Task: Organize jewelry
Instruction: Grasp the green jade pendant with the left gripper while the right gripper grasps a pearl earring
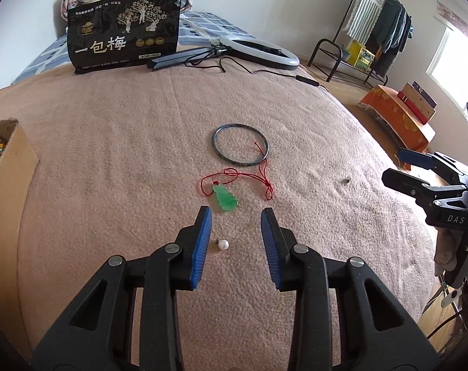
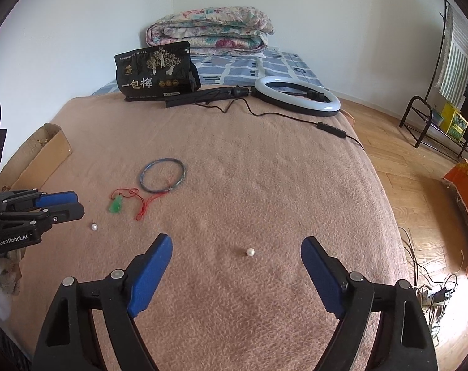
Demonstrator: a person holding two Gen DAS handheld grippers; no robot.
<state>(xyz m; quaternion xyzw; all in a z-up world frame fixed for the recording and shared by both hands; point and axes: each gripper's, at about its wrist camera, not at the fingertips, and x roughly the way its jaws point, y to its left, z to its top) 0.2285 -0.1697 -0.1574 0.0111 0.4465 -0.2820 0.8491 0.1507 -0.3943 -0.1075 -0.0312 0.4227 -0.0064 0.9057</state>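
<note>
Hovering with jaws apart, the left gripper (image 1: 236, 211) framed one pearl (image 1: 224, 244) near its left finger, while the right gripper (image 2: 235, 244), also spread, faced another pearl (image 2: 250, 252) lying centred just beyond its fingertips.

you get bright, even daylight from the window (image 1: 450, 61) on your right; it blows out to white glare. shadows on the blanket (image 1: 141, 154) stay soft. both views are sharp at centre, with strong fisheye bending and dark vignetted corners.
</note>
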